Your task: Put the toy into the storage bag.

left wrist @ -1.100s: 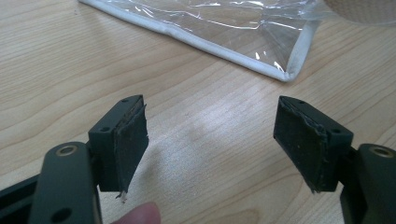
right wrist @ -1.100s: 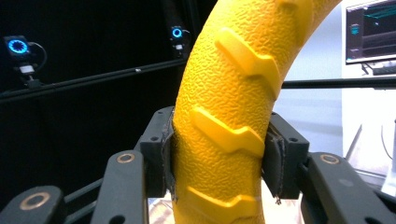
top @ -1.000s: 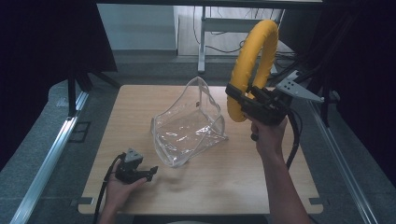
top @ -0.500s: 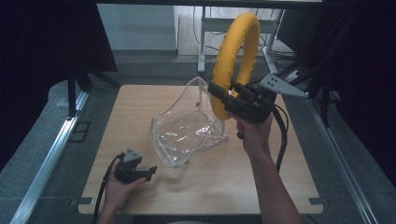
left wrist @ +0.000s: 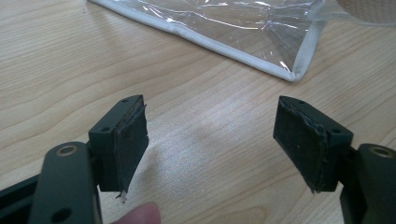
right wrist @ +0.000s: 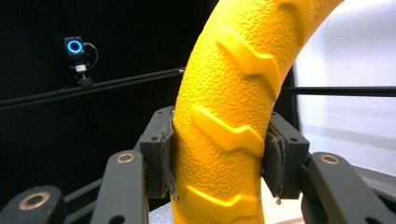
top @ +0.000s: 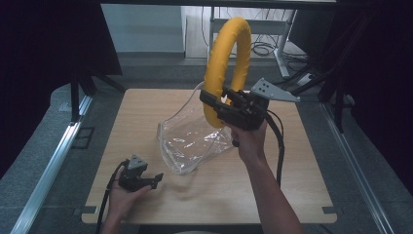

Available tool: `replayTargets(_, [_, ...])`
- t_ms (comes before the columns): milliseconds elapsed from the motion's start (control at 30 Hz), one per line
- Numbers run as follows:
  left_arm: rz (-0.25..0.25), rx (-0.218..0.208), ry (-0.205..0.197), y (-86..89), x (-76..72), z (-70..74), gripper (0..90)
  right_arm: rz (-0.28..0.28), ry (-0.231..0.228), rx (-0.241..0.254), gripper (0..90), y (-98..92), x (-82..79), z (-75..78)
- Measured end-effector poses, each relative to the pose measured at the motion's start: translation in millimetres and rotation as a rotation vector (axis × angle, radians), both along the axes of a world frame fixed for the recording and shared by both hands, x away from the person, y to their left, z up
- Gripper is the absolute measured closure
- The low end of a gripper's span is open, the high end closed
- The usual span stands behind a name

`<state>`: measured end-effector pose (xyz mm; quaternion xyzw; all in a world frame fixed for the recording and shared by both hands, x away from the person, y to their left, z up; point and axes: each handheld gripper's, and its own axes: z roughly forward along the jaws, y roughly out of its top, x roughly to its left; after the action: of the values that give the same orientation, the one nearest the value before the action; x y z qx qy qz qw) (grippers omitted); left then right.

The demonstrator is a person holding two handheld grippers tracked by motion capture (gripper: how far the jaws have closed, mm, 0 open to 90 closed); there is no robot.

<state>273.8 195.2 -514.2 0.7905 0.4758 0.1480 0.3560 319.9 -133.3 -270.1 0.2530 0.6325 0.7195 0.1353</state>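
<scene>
Part of the yellow ring (top: 225, 68) is hidden where the right tool (top: 214, 103) squeezes it tight between both pads, and the ring's top is cut off in the right gripper view (right wrist: 229, 116). It stands upright in the air, above the clear plastic bag (top: 192, 141). Since a second ago the ring and right tool have slid to the left, closer over the bag. The left tool (top: 155, 179) rests low on the wooden counter (top: 302, 161), jaws wide open with nothing between them; its spot has not changed. Dark curtains and a grey floor lie around the counter.
</scene>
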Motion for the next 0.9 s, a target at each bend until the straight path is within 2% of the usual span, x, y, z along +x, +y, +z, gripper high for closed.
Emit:
replayTargets(200, [0.000,0.000,0.001,0.2,0.3,-0.6,26.2,0.025,0.005,-0.001,50.8,10.5,-0.3,-3.5])
replayTargets(400, [0.000,-0.002,0.000,0.4,0.0,-0.3,26.2,0.025,-0.014,-0.019,50.8,20.6,-3.6,-7.1])
replayTargets(900, [-0.003,-0.006,-0.002,0.0,-0.1,0.5,26.2,0.054,-0.040,-0.017,50.7,32.4,-9.3,-3.4])
